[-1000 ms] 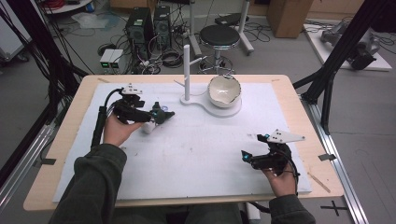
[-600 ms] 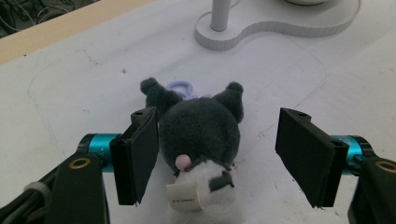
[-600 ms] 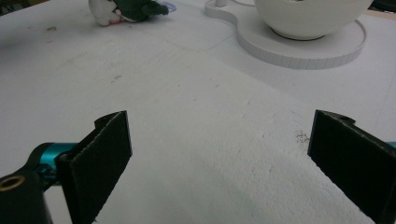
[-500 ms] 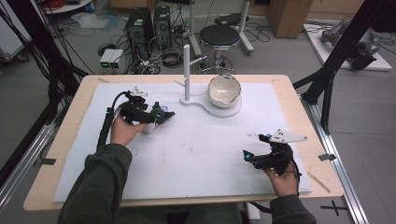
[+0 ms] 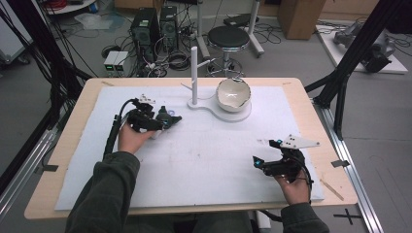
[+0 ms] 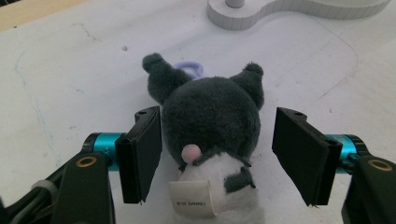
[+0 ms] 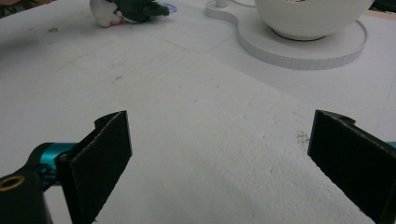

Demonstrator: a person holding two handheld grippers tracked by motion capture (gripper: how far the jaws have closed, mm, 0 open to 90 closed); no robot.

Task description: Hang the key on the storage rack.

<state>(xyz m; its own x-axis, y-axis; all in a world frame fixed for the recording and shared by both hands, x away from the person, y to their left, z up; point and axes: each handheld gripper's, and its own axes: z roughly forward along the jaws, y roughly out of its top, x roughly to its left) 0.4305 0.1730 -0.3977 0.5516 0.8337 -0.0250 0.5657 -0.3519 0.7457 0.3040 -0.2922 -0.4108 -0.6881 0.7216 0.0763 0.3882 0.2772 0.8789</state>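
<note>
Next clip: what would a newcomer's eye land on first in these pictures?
The dark grey and white plush toy with a lilac ring, lying on the white sheet between the black pads of the left gripper, whose jaws have just been closing but do not yet press it. Behind it, a white bowl sits on a white stand with an upright post. The right gripper rests open near the front right.

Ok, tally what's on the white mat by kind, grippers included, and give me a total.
Plush toy: 1
Bowl: 1
White stand with post: 1
Handheld grippers: 2, the left gripper and the right gripper
Total: 5
</note>
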